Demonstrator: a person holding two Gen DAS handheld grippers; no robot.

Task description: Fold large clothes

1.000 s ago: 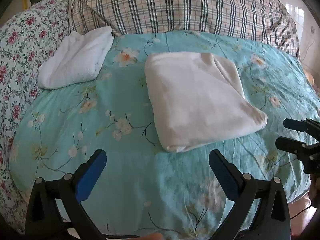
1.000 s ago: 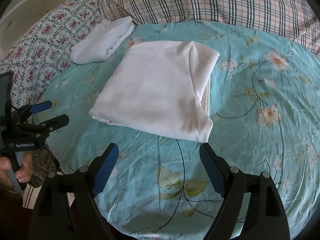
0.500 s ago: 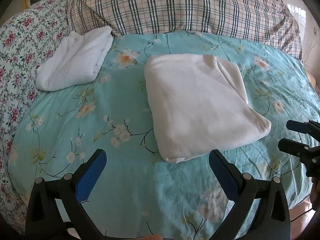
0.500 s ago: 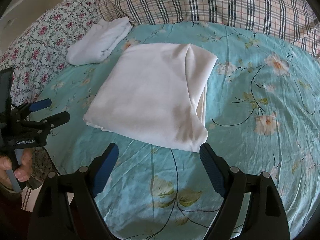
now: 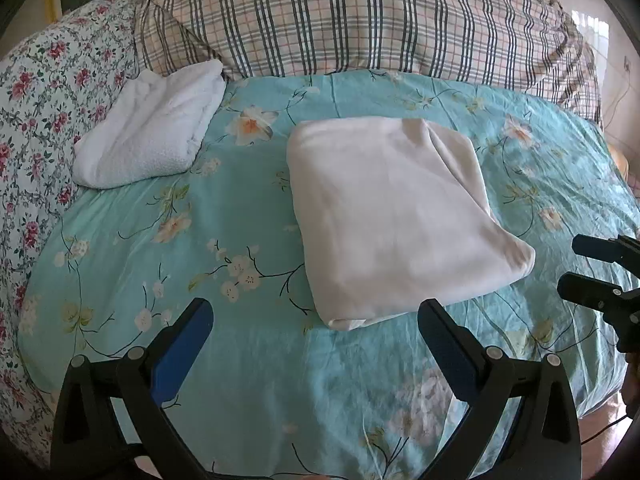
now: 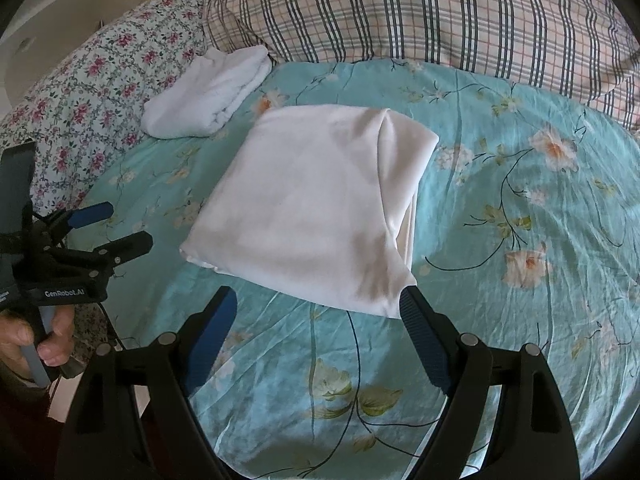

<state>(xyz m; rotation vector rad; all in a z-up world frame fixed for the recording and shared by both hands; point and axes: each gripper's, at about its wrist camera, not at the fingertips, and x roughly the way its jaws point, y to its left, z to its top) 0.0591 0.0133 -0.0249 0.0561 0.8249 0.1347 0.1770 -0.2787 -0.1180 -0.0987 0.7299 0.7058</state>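
Bed [image 5: 256, 216]: turquoise flowered sheet, lightly creased.

Garment [image 5: 392, 216]: white, folded to a thick, roughly square bundle, lying flat on the sheet about mid-bed. One side shows stacked layered edges with a diagonal overlap on top. Nothing grips it.

Left gripper [image 5: 316, 324]: low over the near edge of the bed, fingers [image 5: 184, 344] wide apart and empty. The garment's near corner lies just beyond and between the fingertips, closer to the right finger, not touching in this view. In the right wrist view the same gripper [image 6: 110, 226] sits at the left edge, held in a hand [image 6: 36, 340], to the left of the garment and apart from it.

Right gripper [image 6: 316, 304]: fingers [image 6: 424, 344] spread wide, empty. The garment's near right corner comes up against the tip of the right finger; whether it touches I cannot tell. In the left wrist view this gripper [image 5: 580, 268] shows at the right edge, near the garment's right corner but apart.

Towel [image 5: 152, 128]: white, textured, folded, at far left of the bed, well apart from the garment.

Plaid pillow [image 5: 360, 16]: across the far side.

Rose-print cloth [image 5: 36, 112]: along the left side.
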